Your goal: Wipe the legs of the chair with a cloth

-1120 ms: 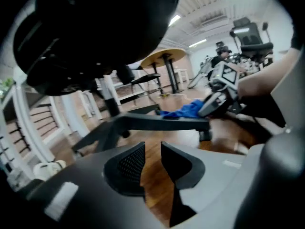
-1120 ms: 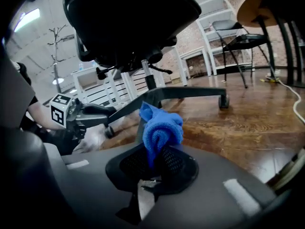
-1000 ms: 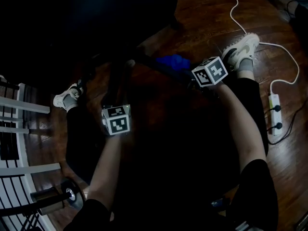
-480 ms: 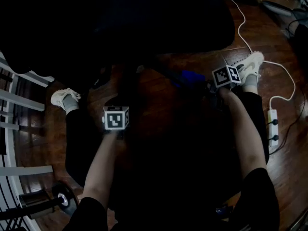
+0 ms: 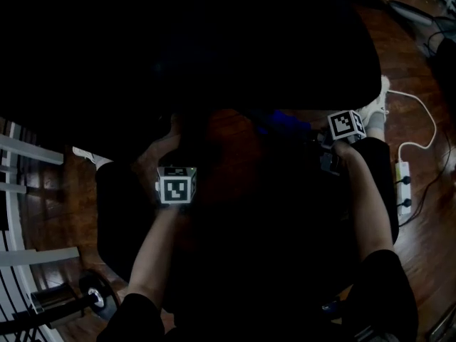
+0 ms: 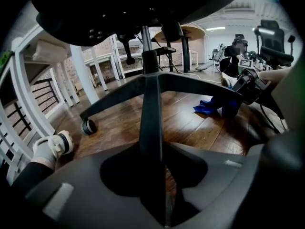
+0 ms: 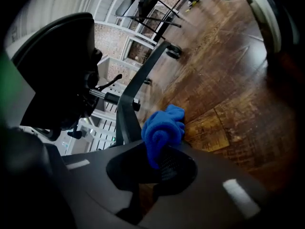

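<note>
Under the chair seat, wooden floor below. Left tool: closed on one black chair leg, which runs up between its jaws towards the centre column. Right tool: clamped on a bunched blue cloth, close beside a second leg, low over the floor.

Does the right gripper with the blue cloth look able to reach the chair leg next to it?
Probably yes. The right gripper is shut on the cloth, and the leg runs just beside the cloth over bare floor, with nothing visible between them.
</note>
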Tool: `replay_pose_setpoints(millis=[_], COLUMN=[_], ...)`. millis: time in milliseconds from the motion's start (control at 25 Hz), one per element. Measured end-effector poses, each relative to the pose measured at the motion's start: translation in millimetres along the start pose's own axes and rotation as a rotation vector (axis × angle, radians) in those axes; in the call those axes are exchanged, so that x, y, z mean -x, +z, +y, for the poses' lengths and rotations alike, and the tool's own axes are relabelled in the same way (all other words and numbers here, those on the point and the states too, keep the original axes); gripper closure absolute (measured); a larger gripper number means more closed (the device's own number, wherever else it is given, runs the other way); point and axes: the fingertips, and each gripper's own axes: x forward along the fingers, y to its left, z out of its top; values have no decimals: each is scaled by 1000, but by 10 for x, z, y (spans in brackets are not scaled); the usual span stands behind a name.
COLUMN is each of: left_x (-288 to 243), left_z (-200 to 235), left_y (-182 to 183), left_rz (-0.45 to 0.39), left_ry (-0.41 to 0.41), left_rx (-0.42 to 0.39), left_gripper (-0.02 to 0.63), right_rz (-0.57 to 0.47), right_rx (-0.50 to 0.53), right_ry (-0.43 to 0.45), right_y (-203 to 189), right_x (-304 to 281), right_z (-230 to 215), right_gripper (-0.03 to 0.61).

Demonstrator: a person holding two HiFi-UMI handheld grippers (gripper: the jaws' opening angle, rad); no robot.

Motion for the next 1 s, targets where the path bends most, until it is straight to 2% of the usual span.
replay_pose_setpoints(millis=[80,240,440,520,640,760,840,880,1000], left_x=[-90,-223,-378,-439,-561,-530,-349,-213,217], left_z=[-65,-41,95,196,388,590,633,581,157], left_y=[-95,-11,83,140,247,380,537,612,602], left_rz=[26,26,5,9,11,13,-58,-115,-253], left_ry=[-37,-74,-125,-136,-98,10,63,57,-89], left_rx=[16,-33,-111,-154,-266,-364,-340,-288,-57], left_gripper=[466,465,463,460,444,401,387,387,387], right_rz=[-48,-136,-109,-103,-95,-106,-111,-110,-107], right_rx=[-26,-61,-25,7,63,105,125,137,171], right_ry=[12,22,12,42,47,29,27,30,81], right_y=[3,-44,-245,-316,-489,-707,-843,-906,-1056], right_x=[55,102,34,-67,-239,-429,-580,-661,-913], right_z=[-35,-77,24,98,248,397,502,564,816], right_gripper=[545,545,545,545,545,543,541,541,537])
